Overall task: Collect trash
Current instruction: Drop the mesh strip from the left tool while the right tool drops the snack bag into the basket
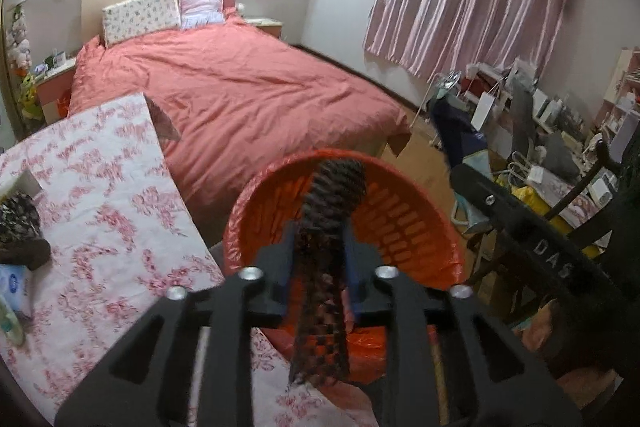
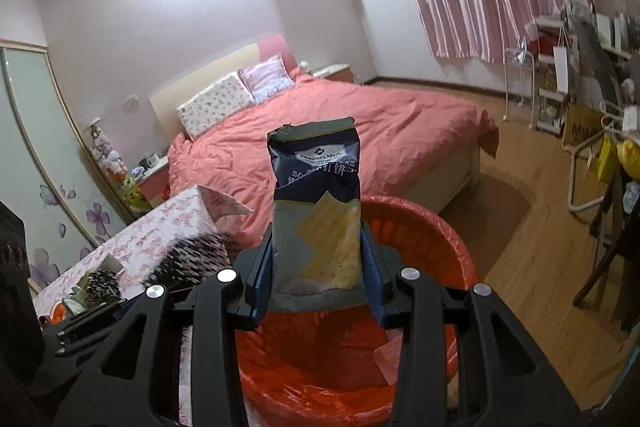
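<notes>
My left gripper (image 1: pixel 320 247) is shut on a dark foam net sleeve (image 1: pixel 326 247) and holds it over the orange trash bin (image 1: pixel 404 223), which is lined with an orange bag. My right gripper (image 2: pixel 318 247) is shut on a blue and grey cracker wrapper (image 2: pixel 316 203) and holds it upright over the same orange bin (image 2: pixel 436 239). The net sleeve (image 2: pixel 188 259) and part of the left gripper show at the left of the right wrist view. More dark netting (image 1: pixel 18 223) lies on the table at the far left.
A table with a pink floral cloth (image 1: pixel 100 211) stands left of the bin. A bed with a salmon cover (image 1: pixel 240 87) lies beyond. A dark chair (image 1: pixel 540 235) and cluttered shelves (image 1: pixel 560 115) are at the right. Wooden floor (image 2: pixel 540 219) lies right of the bin.
</notes>
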The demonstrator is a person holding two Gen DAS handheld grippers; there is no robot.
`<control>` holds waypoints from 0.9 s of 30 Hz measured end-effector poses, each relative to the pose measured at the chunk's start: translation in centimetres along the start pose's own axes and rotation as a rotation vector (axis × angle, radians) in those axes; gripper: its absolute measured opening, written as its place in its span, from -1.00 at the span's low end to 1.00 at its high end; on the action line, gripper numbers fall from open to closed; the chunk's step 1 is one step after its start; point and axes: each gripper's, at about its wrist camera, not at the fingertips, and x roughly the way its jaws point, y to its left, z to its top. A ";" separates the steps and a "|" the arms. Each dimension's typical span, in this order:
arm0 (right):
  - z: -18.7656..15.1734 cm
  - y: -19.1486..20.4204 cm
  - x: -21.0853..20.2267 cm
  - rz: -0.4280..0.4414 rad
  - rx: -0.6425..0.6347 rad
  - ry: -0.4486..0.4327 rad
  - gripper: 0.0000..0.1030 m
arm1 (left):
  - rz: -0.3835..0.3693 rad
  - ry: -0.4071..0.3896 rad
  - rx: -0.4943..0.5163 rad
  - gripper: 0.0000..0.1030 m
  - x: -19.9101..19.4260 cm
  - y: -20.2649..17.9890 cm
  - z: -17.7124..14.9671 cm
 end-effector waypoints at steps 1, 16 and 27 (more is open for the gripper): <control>0.0 -0.3 0.4 -0.002 0.002 0.011 -0.19 | 0.009 0.013 -0.007 -0.27 0.6 0.4 -0.1; -1.2 1.2 0.3 -0.073 -0.070 0.069 0.61 | 0.255 -0.025 -0.039 0.65 -4.4 8.1 -3.5; -3.9 9.4 0.1 -0.013 -0.229 0.052 0.90 | 0.460 -0.021 -0.189 0.72 -11.2 19.1 -8.3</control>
